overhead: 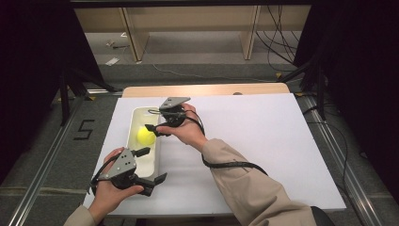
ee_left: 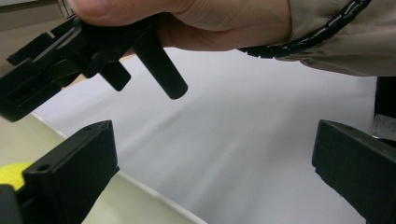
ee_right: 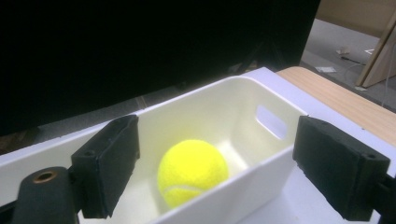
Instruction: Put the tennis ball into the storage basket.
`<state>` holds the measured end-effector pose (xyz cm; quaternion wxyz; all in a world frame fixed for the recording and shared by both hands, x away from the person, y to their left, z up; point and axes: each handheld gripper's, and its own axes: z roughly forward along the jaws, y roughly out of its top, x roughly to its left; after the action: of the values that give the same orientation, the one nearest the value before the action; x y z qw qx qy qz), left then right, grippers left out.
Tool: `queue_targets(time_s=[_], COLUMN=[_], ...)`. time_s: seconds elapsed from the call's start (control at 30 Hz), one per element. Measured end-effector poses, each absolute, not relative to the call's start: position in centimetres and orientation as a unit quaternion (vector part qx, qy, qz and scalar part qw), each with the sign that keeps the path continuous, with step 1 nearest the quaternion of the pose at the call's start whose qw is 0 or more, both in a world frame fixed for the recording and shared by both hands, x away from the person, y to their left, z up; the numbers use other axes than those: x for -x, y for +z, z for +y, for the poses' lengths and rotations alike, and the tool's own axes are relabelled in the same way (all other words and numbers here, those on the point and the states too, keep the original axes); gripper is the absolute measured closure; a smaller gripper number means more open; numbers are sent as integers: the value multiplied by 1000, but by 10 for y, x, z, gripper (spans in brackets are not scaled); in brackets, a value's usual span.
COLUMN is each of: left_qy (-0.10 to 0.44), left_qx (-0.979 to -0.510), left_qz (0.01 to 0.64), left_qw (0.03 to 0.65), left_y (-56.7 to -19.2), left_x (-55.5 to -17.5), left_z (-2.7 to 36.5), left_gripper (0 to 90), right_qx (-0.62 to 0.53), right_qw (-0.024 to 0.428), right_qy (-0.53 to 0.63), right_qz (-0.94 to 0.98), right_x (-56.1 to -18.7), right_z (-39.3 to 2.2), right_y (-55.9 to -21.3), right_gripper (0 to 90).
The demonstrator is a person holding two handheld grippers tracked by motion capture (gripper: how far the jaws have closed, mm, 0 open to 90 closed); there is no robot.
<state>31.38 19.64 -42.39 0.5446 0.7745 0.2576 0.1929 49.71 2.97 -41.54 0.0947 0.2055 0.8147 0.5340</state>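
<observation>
A yellow tennis ball (overhead: 145, 136) (ee_right: 192, 171) lies in a white oblong bin (overhead: 135, 115) (ee_right: 219, 102) on the left part of a white board. My right gripper (overhead: 157, 129) (ee_right: 222, 154) hovers over the bin's right wall just beside the ball, open, with nothing held; the ball sits beyond its jaws. My left gripper (overhead: 153, 165) (ee_left: 210, 163) is at the bin's near end, open and empty. In the left gripper view a sliver of the ball (ee_left: 11, 172) shows at the left edge, and the right gripper's body (ee_left: 70, 56) hangs above.
The white board (overhead: 263, 141) (ee_left: 243, 121) covers a wooden table (overhead: 207, 89) (ee_right: 345, 102) and stretches far to the right of the bin. The right forearm (overhead: 244, 183) crosses the board's front middle. Metal rails and cables run along the floor on both sides.
</observation>
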Motion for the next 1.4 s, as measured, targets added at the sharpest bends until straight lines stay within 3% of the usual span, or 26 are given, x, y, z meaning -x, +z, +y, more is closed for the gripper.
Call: queue_targets(time_s=[1.4], left_qy=[194], left_qx=[-776], left_qz=[259], left_qw=[542], left_y=[-424], left_x=[-314], left_z=[196], left_gripper=[0], right_qx=[-238], right_qw=[120], right_qy=[532], right_qz=[804], right_x=[-484], right_z=[-53], right_y=[-413], right_gripper=[165])
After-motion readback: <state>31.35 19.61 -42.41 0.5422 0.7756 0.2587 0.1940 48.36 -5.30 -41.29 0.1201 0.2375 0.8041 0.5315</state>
